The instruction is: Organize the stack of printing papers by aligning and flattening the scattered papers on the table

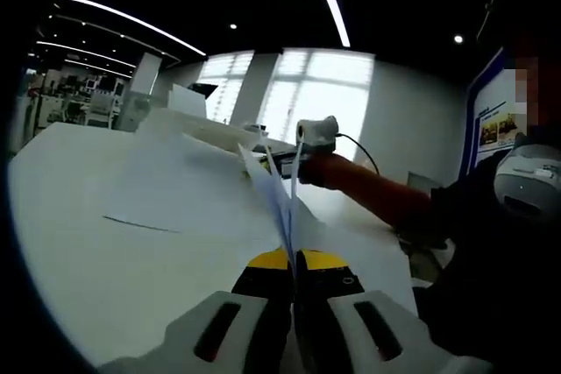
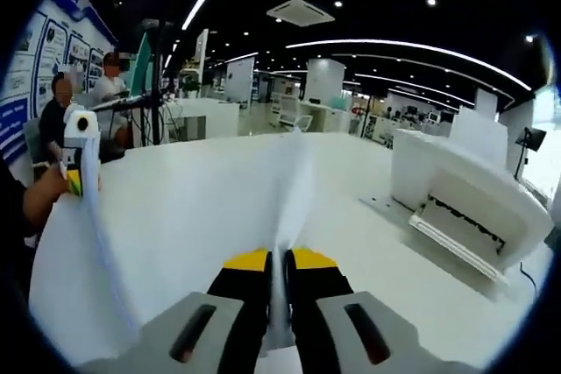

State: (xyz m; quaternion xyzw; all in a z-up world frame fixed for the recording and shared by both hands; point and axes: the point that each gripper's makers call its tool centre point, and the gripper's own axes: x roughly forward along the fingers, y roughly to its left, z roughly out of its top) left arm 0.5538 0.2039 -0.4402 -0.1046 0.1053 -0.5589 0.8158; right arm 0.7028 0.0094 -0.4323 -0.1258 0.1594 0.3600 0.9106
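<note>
My left gripper [image 1: 292,260] is shut on the near edge of a thin stack of white printing papers [image 1: 279,194], which I see edge-on, standing upright above the white table [image 1: 96,251]. At the papers' far end is my right gripper [image 1: 316,133], held by an orange-sleeved arm. More loose sheets [image 1: 175,190] lie flat on the table to the left. In the right gripper view, the right gripper [image 2: 280,260] is shut on the papers [image 2: 294,186], which rise away from it. The left gripper [image 2: 77,157] holds them at the far left, in a hand.
A white printer [image 2: 465,199] with its tray open stands on the table [image 2: 202,208] to the right; it also appears as the printer [image 1: 197,120] at the back. Two people [image 2: 83,94] sit beyond the table's far left edge. A person in dark clothes [image 1: 500,251] is close on the right.
</note>
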